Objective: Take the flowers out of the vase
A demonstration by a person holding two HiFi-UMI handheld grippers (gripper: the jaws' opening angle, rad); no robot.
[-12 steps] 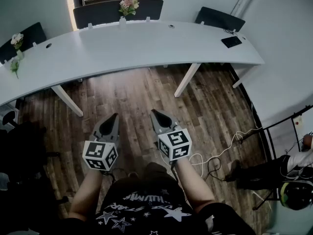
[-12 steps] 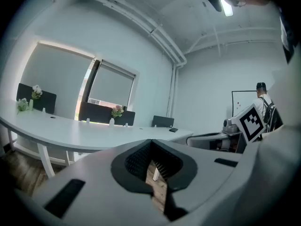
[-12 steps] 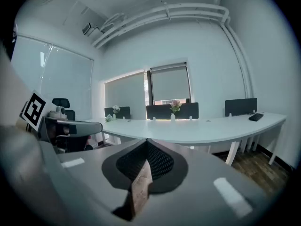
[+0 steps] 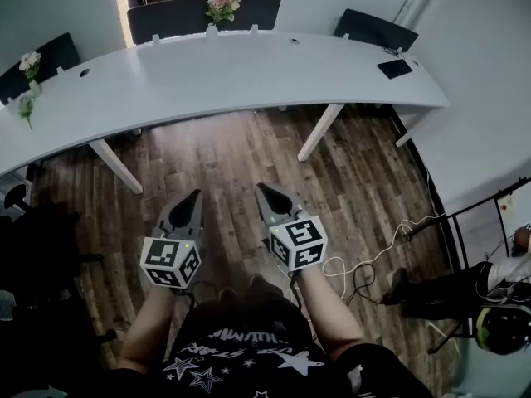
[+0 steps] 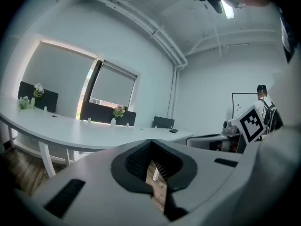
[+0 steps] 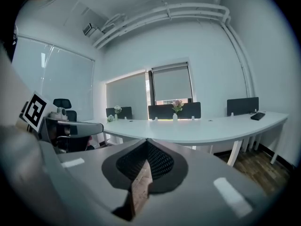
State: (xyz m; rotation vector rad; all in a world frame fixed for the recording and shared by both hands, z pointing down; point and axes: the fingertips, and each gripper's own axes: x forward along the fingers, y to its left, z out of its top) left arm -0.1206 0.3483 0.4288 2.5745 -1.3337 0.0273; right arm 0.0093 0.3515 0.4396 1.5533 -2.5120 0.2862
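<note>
Wooden flooring [image 4: 224,164] spread beneath a curved white table [image 4: 249,73]. Above the boards, the left gripper [image 4: 194,197] and right gripper [image 4: 262,191] each had jaws pressed together, holding nothing. Pink flowers [image 4: 221,3] stood in a vase [image 4: 211,30] at the table's far edge, well apart from both.

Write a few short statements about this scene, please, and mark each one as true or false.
1. The left gripper and the right gripper both have their jaws shut with nothing between them. True.
2. The pink flowers lie flat on the table. False: they stand in a white vase at the table's far edge.
3. Both grippers hover over the wooden floor, short of the table. True.
4. The dark flat item lies at the left end of the table. False: it lies near the right end.
</note>
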